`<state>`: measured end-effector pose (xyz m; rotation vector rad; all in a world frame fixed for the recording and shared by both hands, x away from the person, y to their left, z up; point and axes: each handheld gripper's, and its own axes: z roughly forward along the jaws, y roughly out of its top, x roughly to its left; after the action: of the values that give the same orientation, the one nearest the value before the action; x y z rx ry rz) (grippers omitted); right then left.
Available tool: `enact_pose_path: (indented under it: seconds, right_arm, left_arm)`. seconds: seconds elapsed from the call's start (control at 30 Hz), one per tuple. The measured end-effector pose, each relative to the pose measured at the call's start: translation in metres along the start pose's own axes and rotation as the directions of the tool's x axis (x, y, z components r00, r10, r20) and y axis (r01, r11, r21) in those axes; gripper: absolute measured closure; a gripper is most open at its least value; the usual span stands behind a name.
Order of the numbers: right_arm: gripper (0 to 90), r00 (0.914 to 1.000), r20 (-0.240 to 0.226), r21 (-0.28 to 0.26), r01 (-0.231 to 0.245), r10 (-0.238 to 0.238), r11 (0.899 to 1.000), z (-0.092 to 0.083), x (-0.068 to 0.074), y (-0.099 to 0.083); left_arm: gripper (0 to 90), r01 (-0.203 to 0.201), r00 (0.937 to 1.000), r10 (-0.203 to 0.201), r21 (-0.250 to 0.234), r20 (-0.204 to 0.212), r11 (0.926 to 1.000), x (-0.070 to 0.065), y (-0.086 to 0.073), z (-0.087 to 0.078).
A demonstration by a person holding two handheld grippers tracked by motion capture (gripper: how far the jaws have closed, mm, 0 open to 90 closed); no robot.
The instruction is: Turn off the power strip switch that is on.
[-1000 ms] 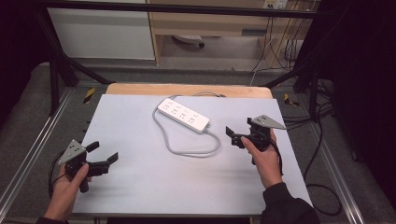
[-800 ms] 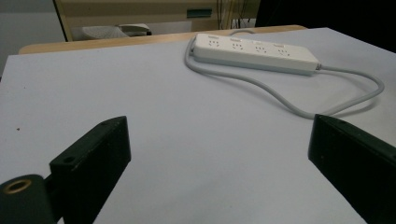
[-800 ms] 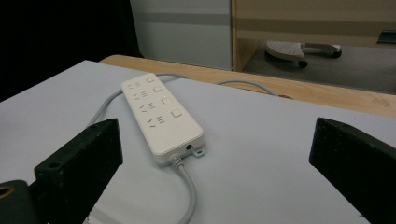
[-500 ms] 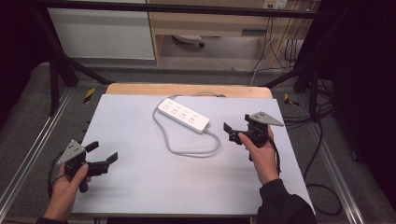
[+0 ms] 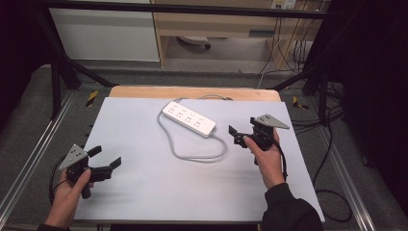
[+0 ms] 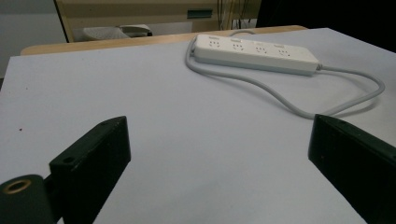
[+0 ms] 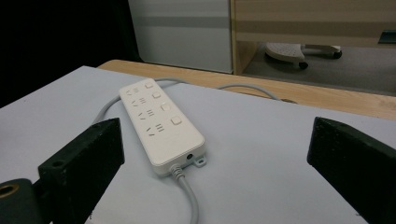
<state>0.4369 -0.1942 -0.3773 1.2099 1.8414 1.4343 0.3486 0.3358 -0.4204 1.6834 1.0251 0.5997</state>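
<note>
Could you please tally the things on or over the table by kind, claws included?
Power strip: 1, the white power strip with its grey cord
Claws: 2, the left claw and the right claw, both open and empty
Total: 3

Power strip (image 5: 188, 118) lies on table (image 5: 144, 192), centre-rear, slanting. Its cable (image 5: 192, 156) loops toward you on the mat. Your right gripper (image 5: 239, 134) sits just right of strip; left gripper (image 5: 106, 159) near front-left corner, well apart.
</note>
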Motion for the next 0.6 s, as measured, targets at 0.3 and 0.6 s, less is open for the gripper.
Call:
enact_pose_path:
  seconds: [0.3,0.6]
  right_arm:
    - [5.6,1.0,-0.002,0.0,0.009,-0.009,1.0,0.008,0.003,0.0]
    - [7.0,1.0,-0.001,0.0,0.009,-0.009,1.0,0.019,0.006,0.003]
  left_arm:
    - [5.8,-0.002,1.0,0.002,0.0,0.0,1.0,0.0,0.0,0.0]
    - [5.7,-0.005,1.0,0.005,0.003,0.001,1.0,-0.001,0.0,0.001]
